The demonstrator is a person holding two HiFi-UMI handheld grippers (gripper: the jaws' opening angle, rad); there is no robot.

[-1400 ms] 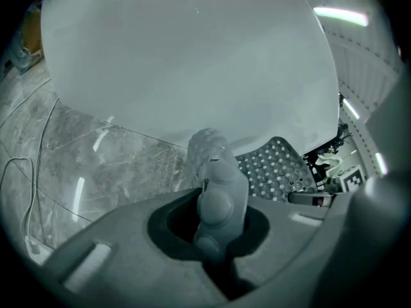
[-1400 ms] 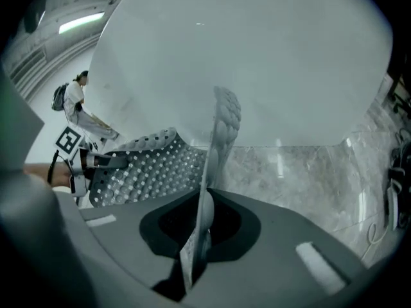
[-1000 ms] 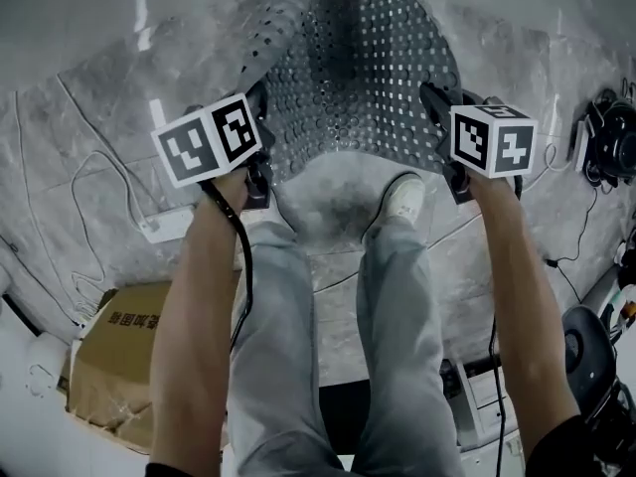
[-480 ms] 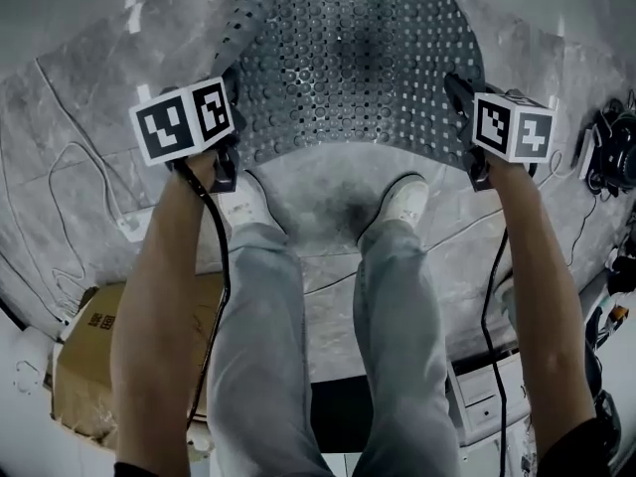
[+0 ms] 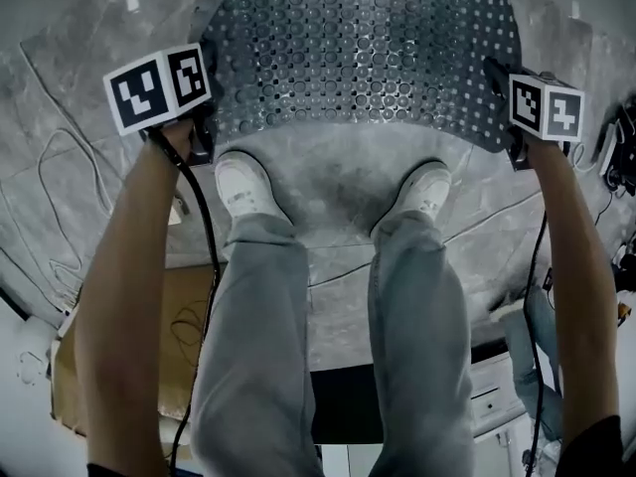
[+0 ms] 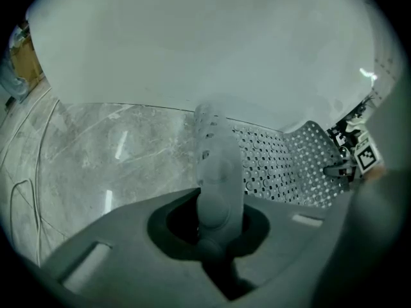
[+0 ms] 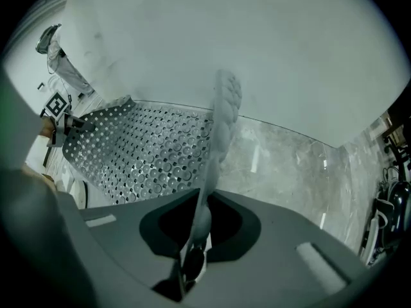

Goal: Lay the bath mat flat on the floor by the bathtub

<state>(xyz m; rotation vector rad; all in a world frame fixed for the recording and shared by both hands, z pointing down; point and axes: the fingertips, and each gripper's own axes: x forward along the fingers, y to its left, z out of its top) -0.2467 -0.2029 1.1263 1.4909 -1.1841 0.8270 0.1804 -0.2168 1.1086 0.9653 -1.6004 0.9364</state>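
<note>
Now, one perforated bath mat (image 5: 363, 48) stretched between two grippers, near edge bowed. Left gripper (image 6: 217, 194): jaws closed tight on the mat's left near corner, a fold of it standing up between them. Right gripper (image 7: 204, 213): jaws likewise clamped on the right near corner, the thin edge rising straight out of them. Rest of the mat spreading ahead of and between both pairs of jaws, low over one grey marble floor (image 5: 338, 182); touching it or not, hard to tell. One white bathtub (image 6: 205, 43) wall just beyond the jaws, past the mat's far edge. Two white shoes (image 5: 243, 187) (image 5: 425, 189) behind the jaws, just short of the mat's near edge. One cardboard box (image 5: 75, 371) well behind the left jaws.
</note>
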